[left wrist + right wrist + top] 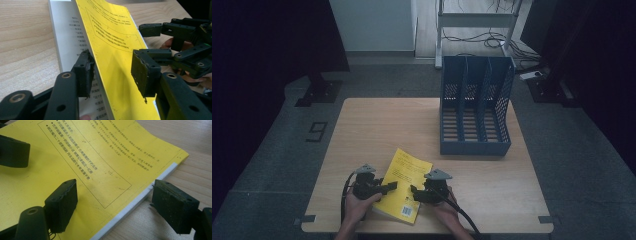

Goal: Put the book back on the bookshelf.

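Item, as I read it from my station: one yellow book (404, 185), soft cover up, lying flat on the near part of the worktop (377, 125), between my two hands. Its long axis runs on a slant, from the near edge of the worktop up and slightly left in the high view, so the far short end points roughly toward the middle of the worktop; the barcode corner lies nearest me. Left hand-held gripper (112, 72): at the book's left long edge, jaws parted, one pad under the lifted yellow cover against the white printed page, the other above the cover and clear of it; the cover stands between them, and no pinch is made yet. Right hand-held gripper (112, 205): at the book's right long edge, jaws spread wide, one pad hovering over the cover, the other out over the bare wood beside the white page block; it holds nothing. Both hands lie about equally near the book, the left being the one already engaged with the cover. I judge the coming move turns on the left jaws closing across the cover edge, which runs along the book's long axis. Further out: a blue file rack (475, 112) with three upright slots, standing well apart at the far right of the worktop.
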